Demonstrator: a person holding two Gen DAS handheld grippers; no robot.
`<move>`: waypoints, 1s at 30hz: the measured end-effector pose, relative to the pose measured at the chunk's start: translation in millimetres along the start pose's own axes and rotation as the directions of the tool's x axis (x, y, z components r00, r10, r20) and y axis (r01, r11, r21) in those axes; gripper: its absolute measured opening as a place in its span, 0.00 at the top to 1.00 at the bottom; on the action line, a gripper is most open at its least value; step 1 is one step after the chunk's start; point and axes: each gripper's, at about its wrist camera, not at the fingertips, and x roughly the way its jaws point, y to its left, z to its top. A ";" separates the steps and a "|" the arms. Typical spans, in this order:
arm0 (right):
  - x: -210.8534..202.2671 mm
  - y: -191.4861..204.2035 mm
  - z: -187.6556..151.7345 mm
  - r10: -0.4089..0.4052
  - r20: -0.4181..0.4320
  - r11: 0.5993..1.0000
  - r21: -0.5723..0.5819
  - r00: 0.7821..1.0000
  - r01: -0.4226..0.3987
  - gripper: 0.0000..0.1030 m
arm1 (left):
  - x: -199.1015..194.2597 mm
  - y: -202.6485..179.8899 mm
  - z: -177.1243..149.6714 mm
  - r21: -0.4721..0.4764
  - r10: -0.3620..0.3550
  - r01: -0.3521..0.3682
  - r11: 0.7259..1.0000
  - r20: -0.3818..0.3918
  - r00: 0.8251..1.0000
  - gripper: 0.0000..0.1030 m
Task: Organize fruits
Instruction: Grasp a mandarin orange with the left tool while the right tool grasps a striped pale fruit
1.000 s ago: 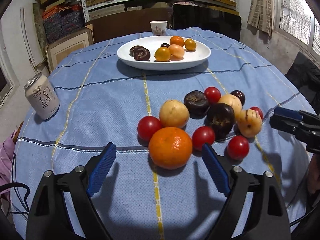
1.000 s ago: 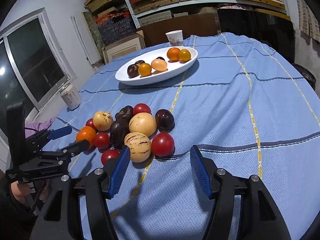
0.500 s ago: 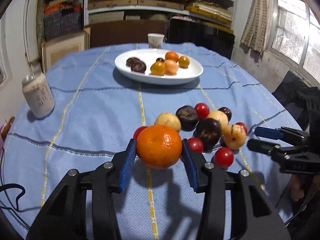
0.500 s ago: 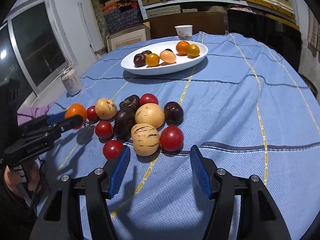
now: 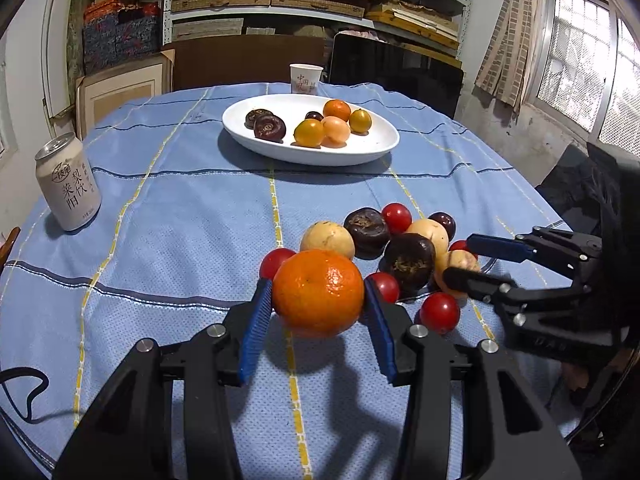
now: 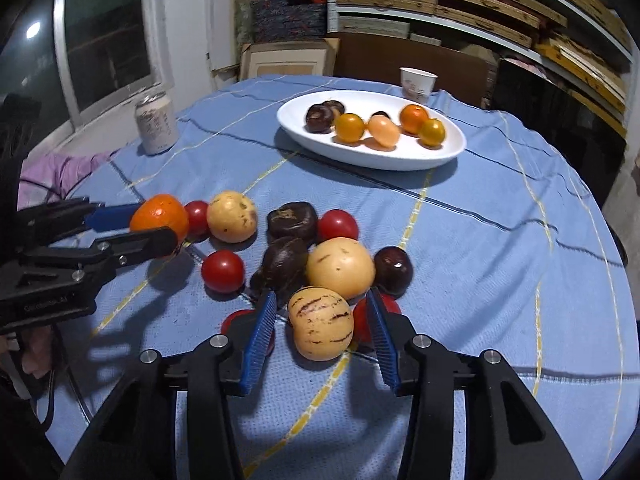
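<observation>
My left gripper (image 5: 318,282) is shut on an orange mandarin (image 5: 318,296) and holds it a little above the blue tablecloth (image 5: 180,220). In the right wrist view that left gripper (image 6: 158,222) and mandarin (image 6: 160,212) sit at the left of the fruit pile. My right gripper (image 6: 321,296) straddles a yellow, purple-striped fruit (image 6: 321,330) at the pile's near edge. Its jaws are closing, with a thin gap still showing at each pad. The pile holds red tomatoes (image 6: 223,271), dark fruits (image 6: 285,266) and pale yellow fruits (image 6: 340,266). A white oval plate (image 5: 312,158) with several fruits stands farther back.
A drink can (image 5: 68,184) stands at the table's left edge. A paper cup (image 5: 305,78) sits behind the plate. Shelves with boxes, a dark panel and a window lie beyond the round table. A cable (image 5: 24,392) trails at the near left.
The left gripper closed on the mandarin and raised it off the cloth. The right gripper moved forward over the striped fruit and its jaws narrowed around it.
</observation>
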 end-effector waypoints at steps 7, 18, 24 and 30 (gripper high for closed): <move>-3.7 8.2 3.2 0.041 -0.018 0.997 -0.057 0.999 -0.042 0.60 | -0.3 -0.4 -0.6 0.000 -0.006 0.006 1.000 -0.005 1.000 0.56; -13.4 4.8 1.2 -0.052 0.010 0.998 -0.038 0.999 0.053 0.60 | 3.9 2.6 0.0 -0.014 -0.003 0.002 1.000 -0.019 1.000 0.56; -15.9 10.7 -2.0 -0.027 0.019 0.998 -0.060 0.999 0.028 0.60 | 3.8 2.5 -0.5 -0.012 -0.001 0.001 1.000 -0.022 1.000 0.56; 0.6 2.8 -0.9 0.026 -0.015 1.000 -0.005 1.000 -0.026 0.61 | 3.7 2.4 -0.6 -0.012 -0.002 0.002 1.000 -0.023 1.000 0.56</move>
